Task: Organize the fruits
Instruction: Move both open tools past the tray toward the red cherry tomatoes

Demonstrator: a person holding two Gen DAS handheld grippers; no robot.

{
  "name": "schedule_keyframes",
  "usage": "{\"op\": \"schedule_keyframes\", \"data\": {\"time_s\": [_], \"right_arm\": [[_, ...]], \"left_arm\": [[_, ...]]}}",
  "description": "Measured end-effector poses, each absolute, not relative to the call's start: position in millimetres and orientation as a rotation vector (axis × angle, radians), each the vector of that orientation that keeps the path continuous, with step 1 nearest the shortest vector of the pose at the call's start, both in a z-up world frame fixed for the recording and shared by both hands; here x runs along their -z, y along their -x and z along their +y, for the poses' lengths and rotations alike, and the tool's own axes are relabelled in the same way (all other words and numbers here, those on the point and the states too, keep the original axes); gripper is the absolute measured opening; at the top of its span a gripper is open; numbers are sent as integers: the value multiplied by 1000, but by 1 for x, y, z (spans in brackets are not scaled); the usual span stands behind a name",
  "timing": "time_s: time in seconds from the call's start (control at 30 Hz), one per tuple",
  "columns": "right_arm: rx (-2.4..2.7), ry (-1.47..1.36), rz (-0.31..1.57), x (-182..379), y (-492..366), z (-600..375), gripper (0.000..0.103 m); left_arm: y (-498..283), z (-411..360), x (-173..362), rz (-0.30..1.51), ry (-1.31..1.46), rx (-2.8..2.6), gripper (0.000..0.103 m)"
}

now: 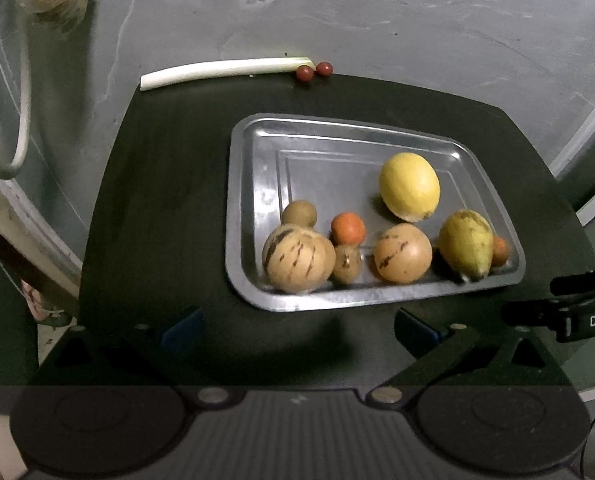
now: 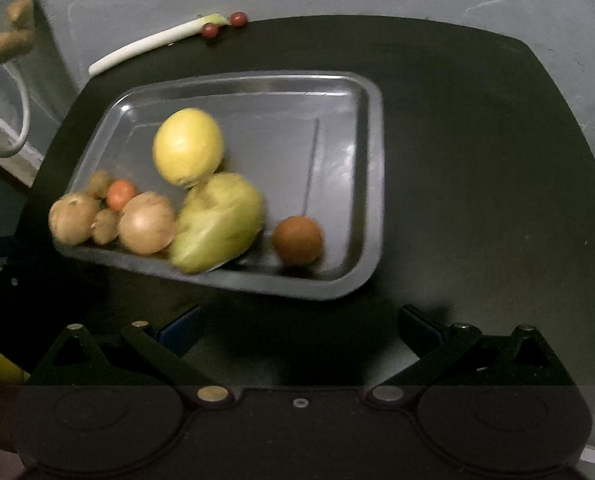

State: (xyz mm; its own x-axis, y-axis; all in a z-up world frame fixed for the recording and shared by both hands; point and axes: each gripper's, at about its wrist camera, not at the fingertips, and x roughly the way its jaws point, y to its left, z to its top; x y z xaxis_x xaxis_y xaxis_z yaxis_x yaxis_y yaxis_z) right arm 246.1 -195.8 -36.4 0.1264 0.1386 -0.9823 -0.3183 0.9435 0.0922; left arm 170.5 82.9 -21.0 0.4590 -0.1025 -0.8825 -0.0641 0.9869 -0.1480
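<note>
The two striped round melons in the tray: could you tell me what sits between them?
A small brownish fruit sits between the striped melons, with a small orange fruit just behind; the left wrist view shows this.

Tray (image 1: pixel 253 216): far half bare, open from above; fruit crowds near rim. Leek (image 1: pixel 221 70), two berries beyond, well apart.

Tray (image 1: pixel 249 208): shiny metal, smooth, with bright glints. Table top (image 1: pixel 157 200): dark, matt. Wall (image 1: pixel 377 12) behind: grey, rough, plaster-like with pale streaks. Lemon-yellow fruit (image 1: pixel 409 186): smooth skin with a slight sheen. Striped round fruit (image 1: pixel 297 258): dull tan skin. Grippers: black matt plastic, by the look of it.
</note>
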Motion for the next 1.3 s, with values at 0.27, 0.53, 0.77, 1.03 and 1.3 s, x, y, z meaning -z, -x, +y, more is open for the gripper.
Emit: {"op": "schedule_keyframes", "data": {"time_s": [0.27, 0.53, 0.77, 1.03, 1.3], "right_arm": [[-365, 146, 1343, 28, -286, -217, 102], [-401, 111, 1235, 26, -331, -227, 102], [-459, 124, 1169, 31, -363, -219, 102], [-576, 271, 1067, 46, -396, -183, 102], [-675, 383, 979, 66, -422, -151, 102]], "left_arm": [[-201, 74, 16, 1094, 167, -14, 102], [-238, 65, 9, 1087, 171, -64, 102], [-273, 62, 5, 1064, 178, -120, 102], [-319, 67, 11, 1045, 206, -181, 102], [-361, 74, 22, 1031, 207, -235, 102]]}}
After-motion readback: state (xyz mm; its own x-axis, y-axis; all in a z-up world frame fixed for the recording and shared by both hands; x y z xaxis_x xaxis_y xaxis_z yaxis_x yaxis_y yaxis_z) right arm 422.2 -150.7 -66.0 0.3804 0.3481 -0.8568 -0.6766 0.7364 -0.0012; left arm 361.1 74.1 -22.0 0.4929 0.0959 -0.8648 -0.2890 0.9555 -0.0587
